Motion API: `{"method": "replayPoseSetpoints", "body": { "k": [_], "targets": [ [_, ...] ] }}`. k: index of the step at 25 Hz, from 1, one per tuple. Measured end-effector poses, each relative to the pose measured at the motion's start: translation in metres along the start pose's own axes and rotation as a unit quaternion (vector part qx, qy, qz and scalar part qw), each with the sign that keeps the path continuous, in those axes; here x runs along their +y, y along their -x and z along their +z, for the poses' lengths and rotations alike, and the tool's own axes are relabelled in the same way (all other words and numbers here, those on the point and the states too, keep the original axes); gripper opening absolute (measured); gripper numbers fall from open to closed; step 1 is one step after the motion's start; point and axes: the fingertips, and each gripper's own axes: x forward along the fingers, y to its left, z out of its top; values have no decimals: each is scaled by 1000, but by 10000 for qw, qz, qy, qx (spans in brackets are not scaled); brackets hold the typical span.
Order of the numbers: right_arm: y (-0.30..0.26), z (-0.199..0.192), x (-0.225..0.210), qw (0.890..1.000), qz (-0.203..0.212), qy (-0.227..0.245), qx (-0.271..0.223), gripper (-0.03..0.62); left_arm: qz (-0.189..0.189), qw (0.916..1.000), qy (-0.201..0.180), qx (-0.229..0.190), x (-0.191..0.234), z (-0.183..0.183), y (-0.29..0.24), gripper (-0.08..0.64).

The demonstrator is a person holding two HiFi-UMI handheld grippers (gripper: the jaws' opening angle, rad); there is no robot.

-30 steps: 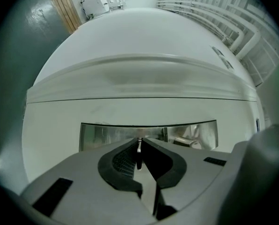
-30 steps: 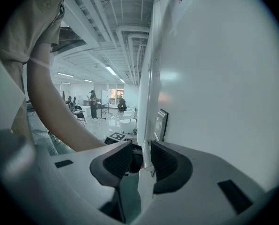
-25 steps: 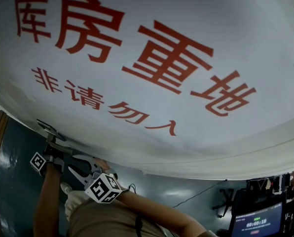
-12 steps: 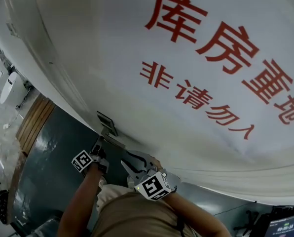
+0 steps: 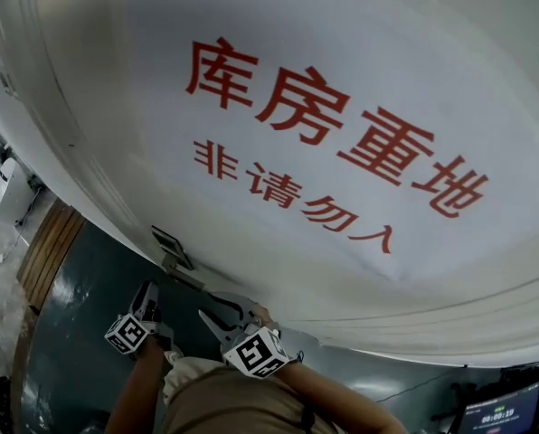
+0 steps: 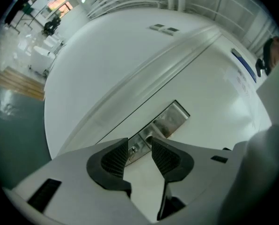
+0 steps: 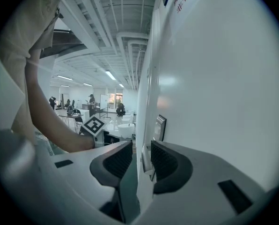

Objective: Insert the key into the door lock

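Note:
The white door [image 5: 342, 89] carries red characters. Its metal lock plate [image 5: 172, 247] sits at the door's left edge. My left gripper [image 5: 146, 297] hangs just below and short of that plate, open, with nothing between its ribbed pads [image 6: 115, 158]. In the left gripper view the plate [image 6: 166, 120] lies straight ahead of the gripper [image 6: 139, 144], with a small metal stub [image 6: 133, 149] at its near end; I cannot tell whether that is the key. My right gripper [image 5: 213, 313] is beside it, open and empty [image 7: 142, 146], facing the plate edge-on [image 7: 160, 127].
The door frame [image 6: 144, 74] runs beside the lock plate. A dark green floor [image 5: 80, 315] and a wooden strip [image 5: 43, 251] lie to the left. A monitor [image 5: 496, 414] glows at the lower right. Desks and people stand far off in the hall [image 7: 90, 100].
My left gripper has let go at the lock plate, opened, and drawn back down away from it, rolling as it went. The right gripper has stayed where it was.

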Motion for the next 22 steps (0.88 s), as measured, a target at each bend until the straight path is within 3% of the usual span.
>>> {"method": "replayPoseSetpoints", "body": {
  "k": [3,9,14,22],
  "targets": [
    [2,4,-2,10000,-41,-2,-62,129,-111,9977,-669,-27,-24,12,13,172],
    [14,20,-15,9987,-445,110,-235,129,-476,9860,-1593,87,-85,23,23,172],
    [26,36,-18,9963,-717,176,-439,129,-861,9747,-2063,59,-129,27,30,172],
    [50,59,-19,9918,-988,329,-735,129,-1150,9579,-2632,0,-191,37,45,172]
  ]
}}
